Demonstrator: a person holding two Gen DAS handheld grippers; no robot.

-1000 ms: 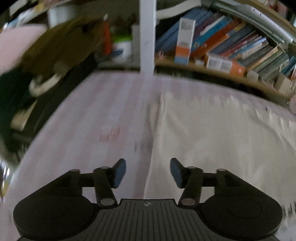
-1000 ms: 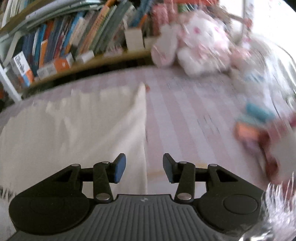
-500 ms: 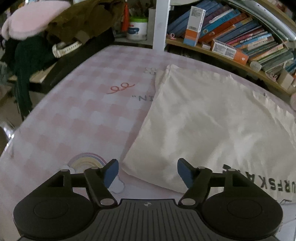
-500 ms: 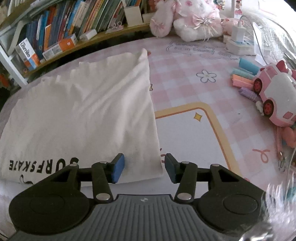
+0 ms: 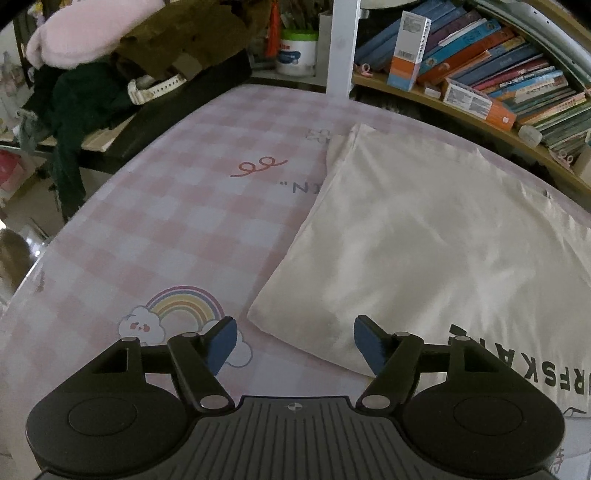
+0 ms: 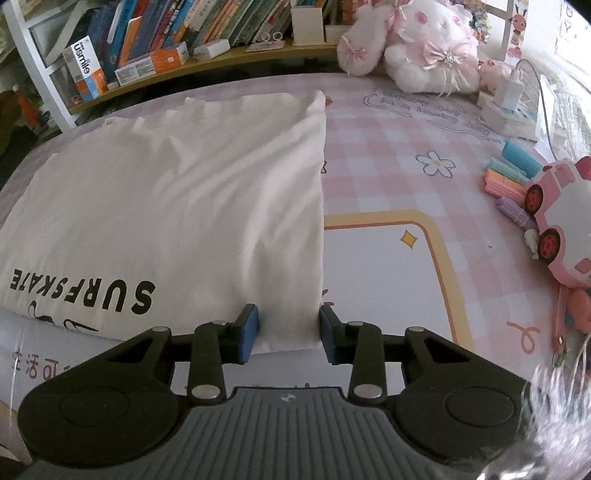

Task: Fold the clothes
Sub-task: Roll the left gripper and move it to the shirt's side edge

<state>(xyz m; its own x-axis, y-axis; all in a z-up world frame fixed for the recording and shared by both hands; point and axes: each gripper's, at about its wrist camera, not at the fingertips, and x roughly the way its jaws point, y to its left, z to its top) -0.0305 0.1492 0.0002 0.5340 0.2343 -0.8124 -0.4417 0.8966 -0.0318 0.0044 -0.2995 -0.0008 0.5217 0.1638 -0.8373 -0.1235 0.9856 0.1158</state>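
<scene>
A pink-and-white checked mat (image 5: 177,221), printed with a rainbow and flowers, covers the table in front of a curved shelf of books (image 6: 207,33). On it the cream T-shirt (image 6: 177,206) lies flat as a rectangle, its side edges straight, no sleeve showing, black block lettering along the near edge; its long axis runs away from both grippers toward the books. That shape fits a shirt already folded in at the sides as well as one only smoothed out. The right gripper (image 6: 283,334) sits at the shirt's near right corner, jaws partly open with the corner cloth between the blue pads, which flank it without visibly pinching it. The left gripper (image 5: 295,345) is spread wider and holds nothing; the shirt's near left corner lies just ahead of it, toward its right finger. The right is the nearer. The fabric looks soft, thin and lightly creased, likely to sag when lifted. A pink toy car (image 6: 561,221) stands well to the shirt's right.
</scene>
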